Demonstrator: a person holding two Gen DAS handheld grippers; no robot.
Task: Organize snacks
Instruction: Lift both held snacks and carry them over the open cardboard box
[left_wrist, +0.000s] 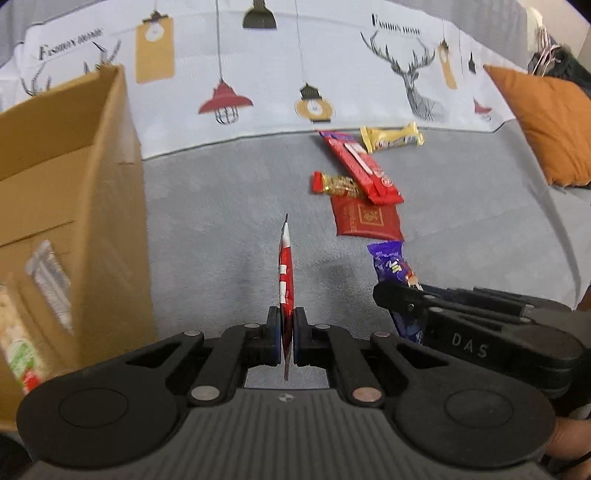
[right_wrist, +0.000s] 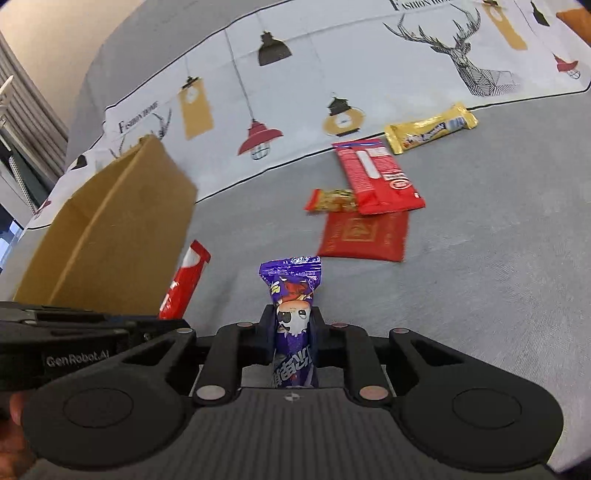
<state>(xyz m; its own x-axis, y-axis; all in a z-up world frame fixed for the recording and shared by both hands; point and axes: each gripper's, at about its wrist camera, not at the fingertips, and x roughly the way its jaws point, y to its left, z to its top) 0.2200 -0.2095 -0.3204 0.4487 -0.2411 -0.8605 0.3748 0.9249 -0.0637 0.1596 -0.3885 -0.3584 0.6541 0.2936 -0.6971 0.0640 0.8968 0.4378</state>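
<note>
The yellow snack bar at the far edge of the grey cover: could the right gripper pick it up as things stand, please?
Probably not yet. The right gripper is already shut on the purple snack packet, so it has no free grip. The path itself looks open: the yellow snack bar lies apart from the other snacks.
</note>
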